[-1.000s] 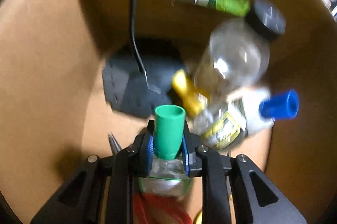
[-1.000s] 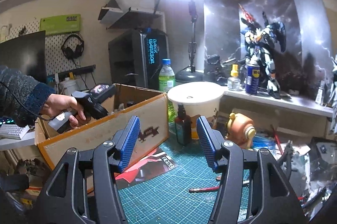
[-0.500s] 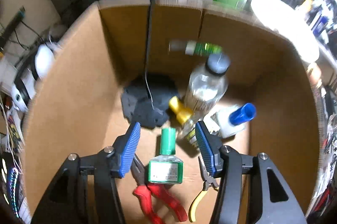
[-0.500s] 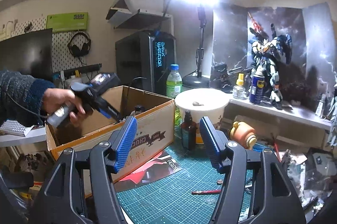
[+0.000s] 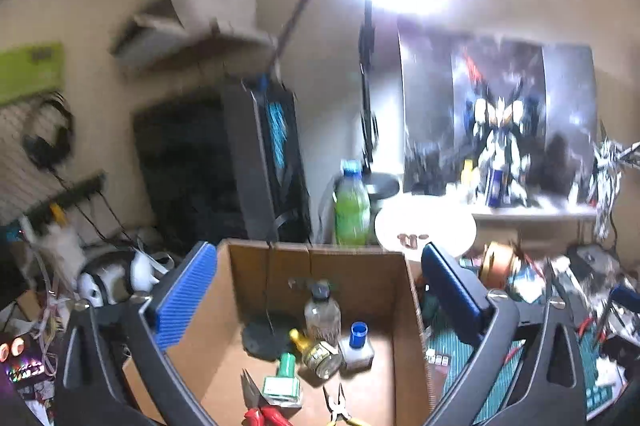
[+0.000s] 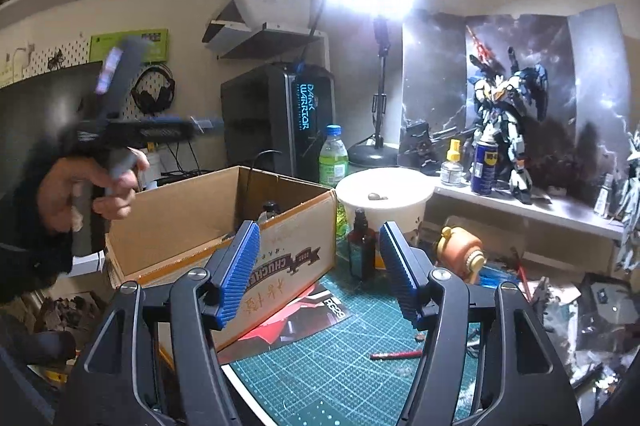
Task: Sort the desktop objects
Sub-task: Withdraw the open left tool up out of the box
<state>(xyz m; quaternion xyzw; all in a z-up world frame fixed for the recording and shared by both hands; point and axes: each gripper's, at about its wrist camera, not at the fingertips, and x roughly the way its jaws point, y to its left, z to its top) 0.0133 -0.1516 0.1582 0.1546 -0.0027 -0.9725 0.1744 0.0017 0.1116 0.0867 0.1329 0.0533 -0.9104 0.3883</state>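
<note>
Cluttered desk, cardboard box (image 5: 404, 310) below left hand-held gripper (image 5: 316, 290), jaws opening, apparently empty.

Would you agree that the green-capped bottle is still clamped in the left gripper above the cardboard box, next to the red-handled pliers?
Not quite. In the left wrist view the left gripper is opening with nothing between its pads. The green-capped bottle lies on the floor of the cardboard box, beside the red-handled pliers, so that part of your statement stands.
</note>
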